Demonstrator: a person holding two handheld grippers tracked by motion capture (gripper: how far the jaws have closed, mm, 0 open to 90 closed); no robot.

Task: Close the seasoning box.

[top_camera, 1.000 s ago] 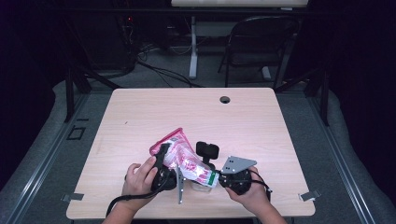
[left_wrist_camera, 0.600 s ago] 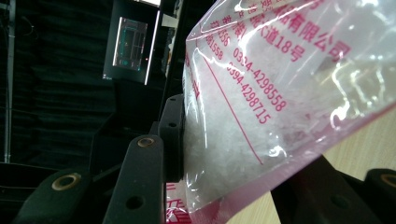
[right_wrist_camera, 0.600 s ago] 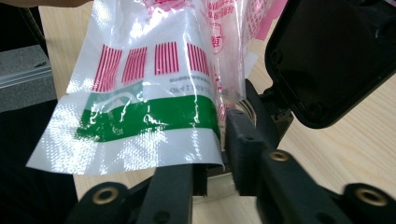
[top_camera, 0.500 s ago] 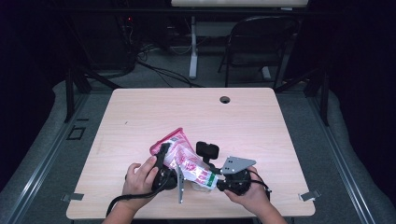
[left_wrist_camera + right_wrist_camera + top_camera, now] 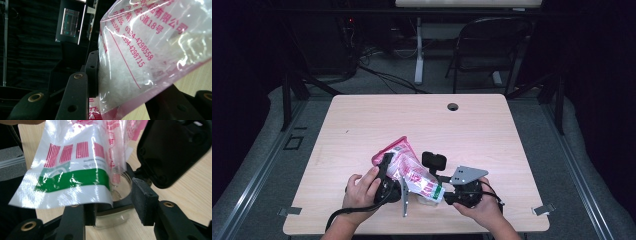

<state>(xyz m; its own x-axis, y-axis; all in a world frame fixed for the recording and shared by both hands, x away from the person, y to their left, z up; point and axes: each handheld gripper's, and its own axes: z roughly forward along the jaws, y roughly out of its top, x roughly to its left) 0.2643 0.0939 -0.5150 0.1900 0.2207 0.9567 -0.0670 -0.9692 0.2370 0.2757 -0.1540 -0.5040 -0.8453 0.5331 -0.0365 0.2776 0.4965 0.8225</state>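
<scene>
Holding a soft, crinkly bag (image 5: 409,170) of white granules above the table (image 5: 492,130), left hand-held gripper (image 5: 389,172) clamped mid-bag; right hand-held gripper (image 5: 439,182), just opening beside its slippery lower edge, grips nothing.

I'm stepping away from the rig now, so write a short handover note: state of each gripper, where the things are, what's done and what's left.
Left gripper: shut on the pink-printed bag, held tilted with its lower end over the clear jar.
Right gripper: jaws have just been opening; they now stand open on either side of the jar, pads off it.
Jar stands on the table at the near edge, between the hands.
Done: bag brought to the jar's mouth.
Left: probably emptying the white grains into the jar; whether any have gone in can't be told.
</scene>
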